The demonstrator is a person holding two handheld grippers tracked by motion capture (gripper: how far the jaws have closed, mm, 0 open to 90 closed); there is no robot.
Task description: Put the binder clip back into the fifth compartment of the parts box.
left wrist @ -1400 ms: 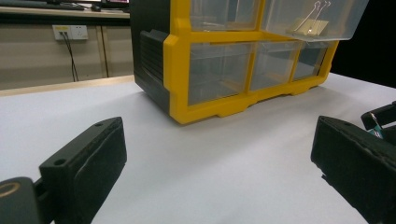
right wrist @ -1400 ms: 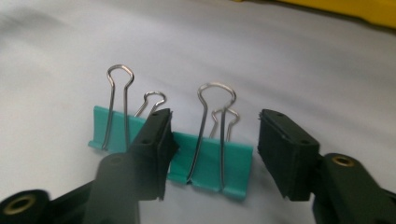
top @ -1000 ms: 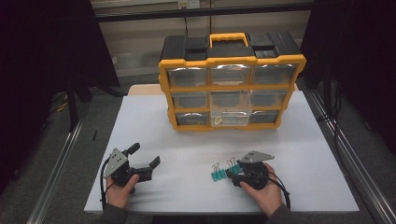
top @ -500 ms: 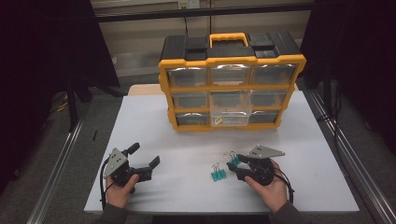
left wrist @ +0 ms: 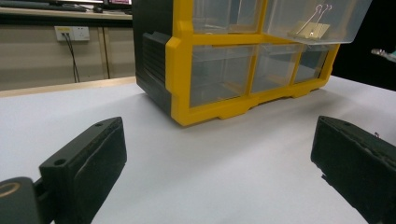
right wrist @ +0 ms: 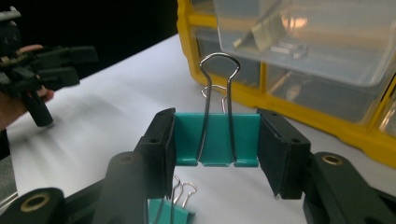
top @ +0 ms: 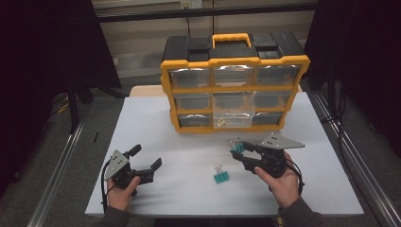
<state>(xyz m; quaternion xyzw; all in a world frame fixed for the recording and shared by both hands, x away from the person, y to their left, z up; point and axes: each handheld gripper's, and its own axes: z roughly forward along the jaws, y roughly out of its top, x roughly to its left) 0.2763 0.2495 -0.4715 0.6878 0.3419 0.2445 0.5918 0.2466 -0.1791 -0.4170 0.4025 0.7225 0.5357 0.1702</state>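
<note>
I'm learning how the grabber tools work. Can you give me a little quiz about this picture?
1. True or false: the right gripper is shut on a teal clip.
2. Where does the other clip lie?
A. on the table
B. in a drawer
C. in the left gripper
3. Fill in: the left gripper's jaws are ____, with nothing between them.

Key
1. True: its pads press the clip's two sides, and the wire handles stand up.
2. A: it lies on the white table, in front of the yellow organizer.
3. Open.
</note>
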